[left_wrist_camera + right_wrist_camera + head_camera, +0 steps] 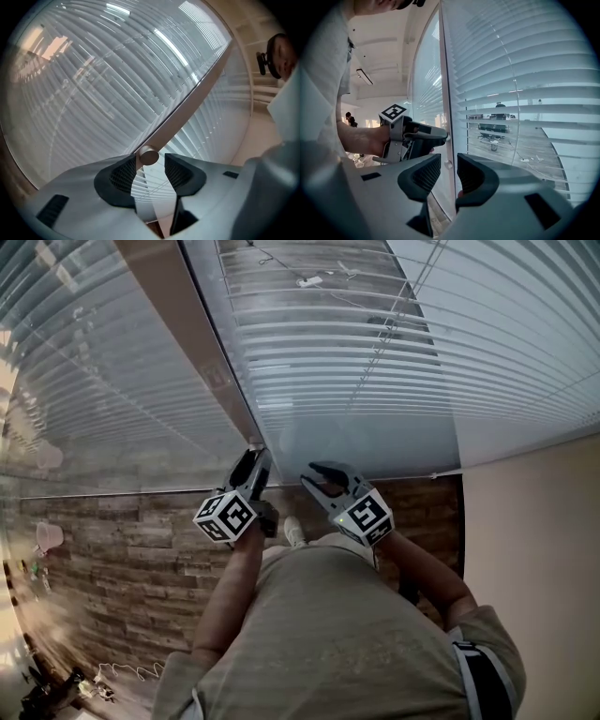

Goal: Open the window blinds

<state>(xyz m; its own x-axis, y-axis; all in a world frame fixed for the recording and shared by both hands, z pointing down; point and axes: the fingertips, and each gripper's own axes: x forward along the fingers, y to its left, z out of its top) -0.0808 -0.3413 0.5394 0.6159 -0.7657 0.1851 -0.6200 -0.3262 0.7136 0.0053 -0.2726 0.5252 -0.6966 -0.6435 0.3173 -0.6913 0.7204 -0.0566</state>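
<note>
White slatted blinds (356,352) cover the window ahead; in the right gripper view the slats (520,84) are tilted enough to show the outside between them. A brownish tilt wand (202,362) hangs down beside them, and its round end (149,155) sits between the tips of my left gripper (150,171). Those jaws stand open, with a gap on the right side of the wand. The left gripper (255,457) is held up at the wand's bottom end. Just to its right, my right gripper (311,476) is open with nothing between its pads (429,176).
A second blind (94,362) covers the window pane to the left. Lift cords (394,315) run down the right blind. A wood-look floor (122,568) lies below, with a cable (122,671) near the bottom left. A beige wall (534,521) stands at the right.
</note>
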